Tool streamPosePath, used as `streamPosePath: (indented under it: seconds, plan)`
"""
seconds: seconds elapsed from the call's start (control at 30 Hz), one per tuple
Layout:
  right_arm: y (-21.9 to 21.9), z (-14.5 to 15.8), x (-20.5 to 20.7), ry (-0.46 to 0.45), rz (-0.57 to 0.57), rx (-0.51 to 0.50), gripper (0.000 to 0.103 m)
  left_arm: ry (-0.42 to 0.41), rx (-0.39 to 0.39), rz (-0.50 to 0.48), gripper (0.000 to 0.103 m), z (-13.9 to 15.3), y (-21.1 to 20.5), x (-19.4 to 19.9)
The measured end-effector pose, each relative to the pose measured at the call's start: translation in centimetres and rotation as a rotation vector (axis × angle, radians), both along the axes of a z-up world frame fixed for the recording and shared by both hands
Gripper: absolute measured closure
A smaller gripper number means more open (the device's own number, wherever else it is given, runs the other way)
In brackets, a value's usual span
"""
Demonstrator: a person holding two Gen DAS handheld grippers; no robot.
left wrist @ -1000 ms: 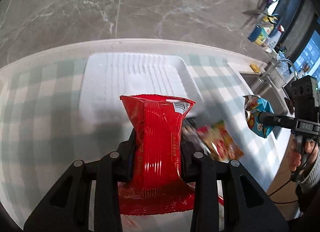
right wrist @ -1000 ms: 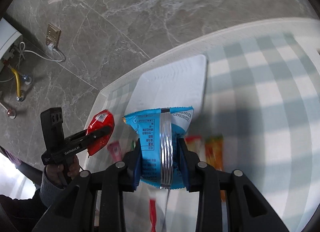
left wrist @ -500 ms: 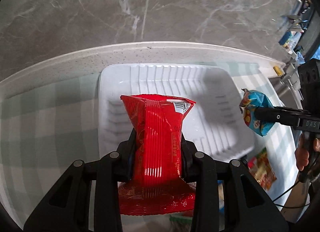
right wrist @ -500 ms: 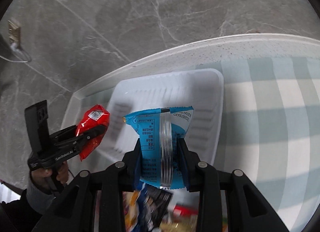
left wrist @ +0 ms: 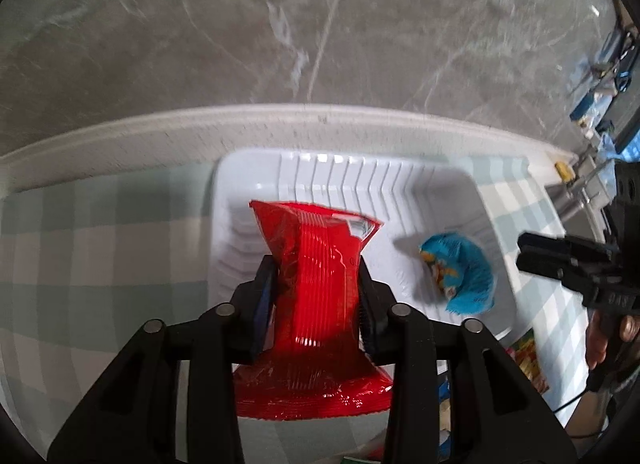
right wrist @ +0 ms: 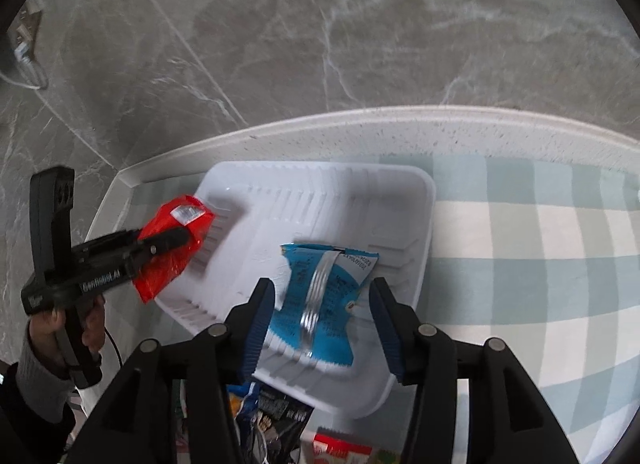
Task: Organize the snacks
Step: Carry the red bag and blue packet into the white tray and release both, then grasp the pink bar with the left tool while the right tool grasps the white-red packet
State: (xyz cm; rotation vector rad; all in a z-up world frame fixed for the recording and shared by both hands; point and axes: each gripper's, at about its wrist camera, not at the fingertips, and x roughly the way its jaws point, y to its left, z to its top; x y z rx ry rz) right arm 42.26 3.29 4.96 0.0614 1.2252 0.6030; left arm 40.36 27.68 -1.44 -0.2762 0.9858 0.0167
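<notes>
A white ribbed tray sits on the checked tablecloth near the table's far edge. My left gripper is shut on a red snack bag and holds it over the tray's left part; it also shows in the right wrist view. My right gripper is open, its jaws spread on either side of a blue snack bag that lies in the tray. The blue bag also shows in the left wrist view, with the right gripper beside it.
More snack packets lie on the cloth in front of the tray: a dark one, a red-and-white one and a yellow-red one. The table's white rim is just beyond the tray, with grey marble floor past it.
My right gripper has opened and the blue bag has dropped into the tray. My left gripper has moved further over the tray, still holding the red bag.
</notes>
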Motion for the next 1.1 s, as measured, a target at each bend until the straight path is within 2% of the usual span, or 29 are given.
streamPosePath:
  seconds: [0.17,0.4,0.53,0.6,0.8,1.1]
  plan:
    - [-1.0,2.2,-2.5,-0.048,-0.004,0.033,0.046,-0.077,0.022,0.015,0.054,3.1,-0.7,-1.2]
    - [-2.7,4.5,-6.6,-0.091,0.001,0.055,0.046,-0.107,0.026,0.021,0.053,5.7,-1.7,-3.8]
    - [-3.9,5.2,-9.5,-0.108,0.008,0.058,0.045,-0.097,0.032,0.014,0.053,6.6,-2.7,-7.7]
    - [-4.5,5.3,-10.8,-0.111,0.010,0.056,0.042,-0.082,0.036,0.019,0.053,6.4,-3.5,-9.9]
    - [-5.9,4.3,-15.6,-0.075,0.028,0.052,0.041,-0.011,0.012,0.036,0.053,4.2,-4.7,-15.8]
    - [-6.4,1.9,-21.8,-0.013,0.090,0.016,0.041,0.095,-0.011,0.081,0.053,0.6,-5.9,-22.3]
